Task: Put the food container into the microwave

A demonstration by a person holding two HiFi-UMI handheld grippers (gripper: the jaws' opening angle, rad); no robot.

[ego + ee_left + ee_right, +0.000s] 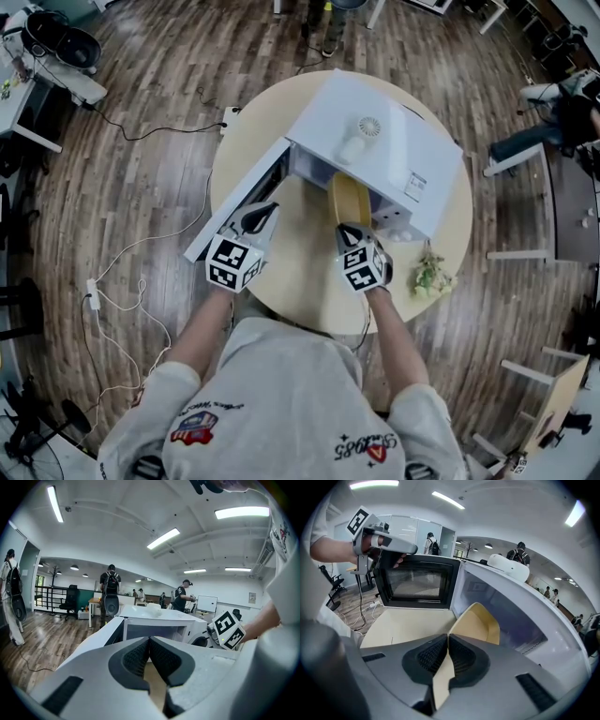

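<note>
loc: open office | seen: ofc chair (70, 601), whiteboard (206, 604), strip lights (163, 538)

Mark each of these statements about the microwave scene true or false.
1. The microwave door stands open. True.
2. The right gripper is empty. False: it is shut on the food container's edge.
3. The food container sits wholly inside the microwave. False: it is only partway into the opening, held by the right gripper.
4. The left gripper is shut with nothing between its jaws. True.
</note>
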